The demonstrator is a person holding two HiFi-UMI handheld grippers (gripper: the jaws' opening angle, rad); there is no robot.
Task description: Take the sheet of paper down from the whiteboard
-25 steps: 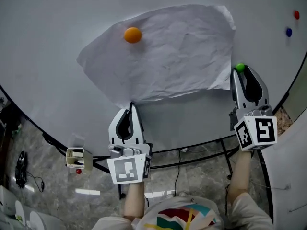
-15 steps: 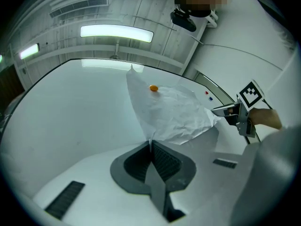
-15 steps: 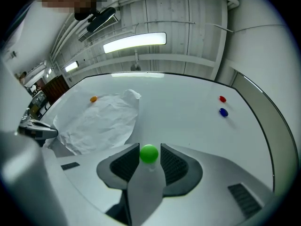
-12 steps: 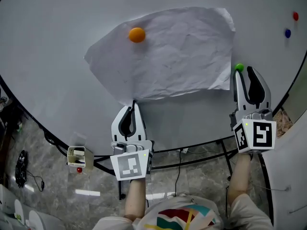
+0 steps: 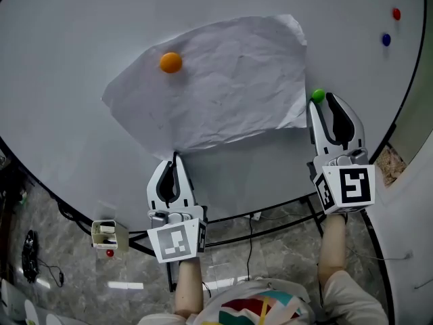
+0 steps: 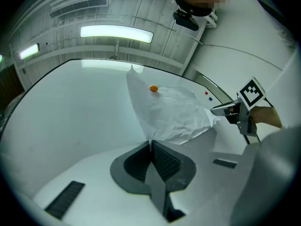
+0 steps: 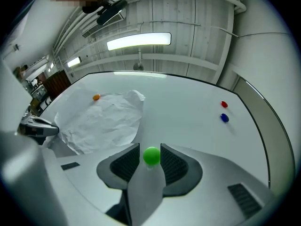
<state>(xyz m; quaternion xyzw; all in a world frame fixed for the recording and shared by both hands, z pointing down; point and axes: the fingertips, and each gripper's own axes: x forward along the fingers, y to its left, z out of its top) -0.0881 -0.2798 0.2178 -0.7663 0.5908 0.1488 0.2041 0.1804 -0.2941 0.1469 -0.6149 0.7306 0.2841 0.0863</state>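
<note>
Between left tongs (image 6: pixel 150 144), corner of paper (image 6: pixel 169 112) hidden

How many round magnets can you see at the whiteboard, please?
4: an orange magnet on the crumpled white paper sheet, a green magnet in the right gripper, red and blue magnets upper right.

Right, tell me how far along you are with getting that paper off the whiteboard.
Done: the green magnet is clear of the paper, beside its lower right corner, gripped in the right gripper jaws. In hand: the left gripper is shut on the paper's bottom edge. Left: the orange magnet still pins the upper left to the whiteboard; remove it, then take the paper down.
</note>
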